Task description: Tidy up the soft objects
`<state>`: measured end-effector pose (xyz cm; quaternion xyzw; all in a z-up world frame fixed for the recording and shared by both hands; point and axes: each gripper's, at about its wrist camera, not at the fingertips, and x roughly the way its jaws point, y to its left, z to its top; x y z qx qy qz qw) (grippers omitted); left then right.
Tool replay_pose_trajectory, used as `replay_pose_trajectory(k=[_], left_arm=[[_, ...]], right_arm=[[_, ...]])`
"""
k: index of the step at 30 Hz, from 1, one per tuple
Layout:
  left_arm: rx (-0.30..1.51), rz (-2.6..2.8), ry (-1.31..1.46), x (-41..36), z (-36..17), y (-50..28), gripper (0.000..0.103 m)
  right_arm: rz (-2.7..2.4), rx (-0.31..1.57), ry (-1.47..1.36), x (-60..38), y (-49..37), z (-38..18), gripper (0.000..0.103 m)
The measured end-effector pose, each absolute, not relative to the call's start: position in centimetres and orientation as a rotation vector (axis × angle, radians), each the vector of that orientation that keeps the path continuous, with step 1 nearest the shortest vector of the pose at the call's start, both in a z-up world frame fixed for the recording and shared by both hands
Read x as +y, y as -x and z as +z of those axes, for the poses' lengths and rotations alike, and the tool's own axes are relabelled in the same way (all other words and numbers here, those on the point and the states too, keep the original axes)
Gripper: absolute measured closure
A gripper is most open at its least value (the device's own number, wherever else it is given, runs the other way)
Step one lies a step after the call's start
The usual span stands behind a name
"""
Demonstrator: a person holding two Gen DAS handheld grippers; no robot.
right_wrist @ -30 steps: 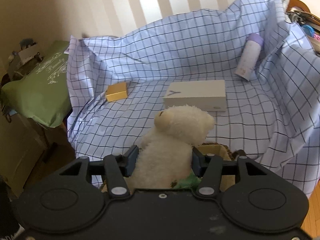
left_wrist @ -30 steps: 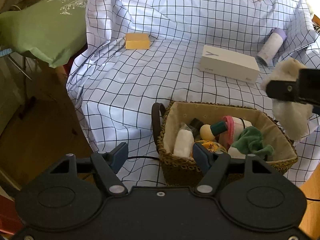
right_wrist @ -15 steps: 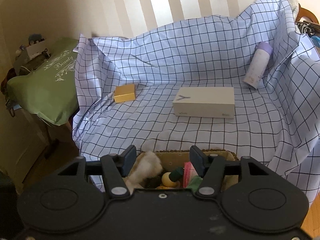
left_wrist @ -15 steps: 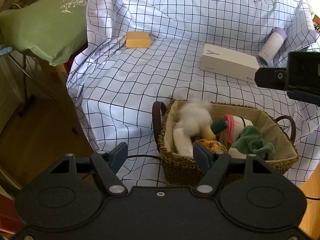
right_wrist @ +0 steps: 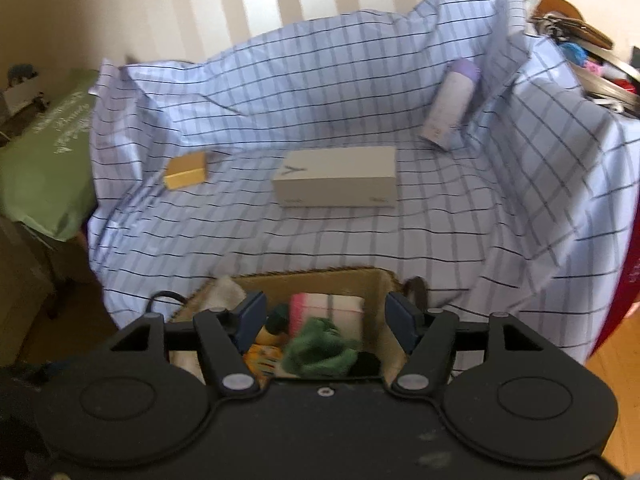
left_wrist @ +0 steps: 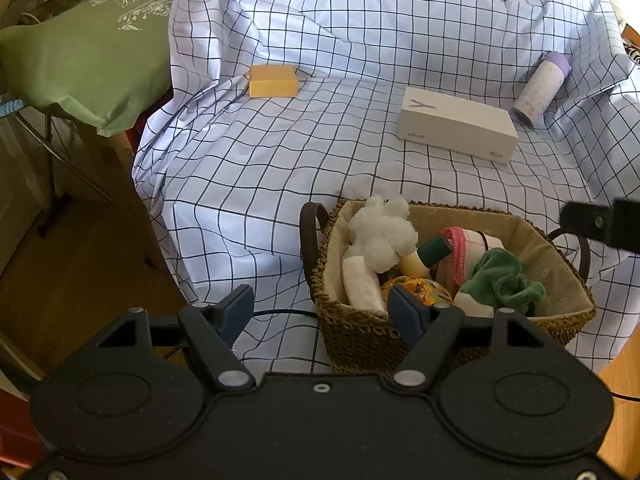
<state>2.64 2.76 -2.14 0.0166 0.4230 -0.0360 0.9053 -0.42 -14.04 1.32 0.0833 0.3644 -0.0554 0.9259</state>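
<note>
— Right wrist view: your right gripper (right_wrist: 324, 316) hangs over the wicker basket (right_wrist: 384, 280), jaws opening with nothing pinched between them; a green cloth (right_wrist: 320, 350) lies below.
— And your left gripper (left_wrist: 320, 308)?
— Its jaws are opening too, empty, at the basket's near rim. The white plush bear (left_wrist: 382, 232) lies inside the basket, at its left end. Beyond, on the checked sheet (left_wrist: 260, 168), sits a white box (left_wrist: 456, 124).

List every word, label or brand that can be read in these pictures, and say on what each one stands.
"Beauty": white script on the green bag.
"vivo": small print on the white box, barely legible.
A large "Y"-like mark: on the white box lid.
Purple-capped bottle: print too small to read.
</note>
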Motion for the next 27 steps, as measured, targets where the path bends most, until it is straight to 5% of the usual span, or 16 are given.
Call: replay_pose_trajectory(k=[27], left_arm=[[0.859,-0.095,-0.074,1.8,-1.8,-1.8,0.025]], right_arm=[[-0.22,0.777,-0.12,-14.8,3.5,-0.3,0.034]])
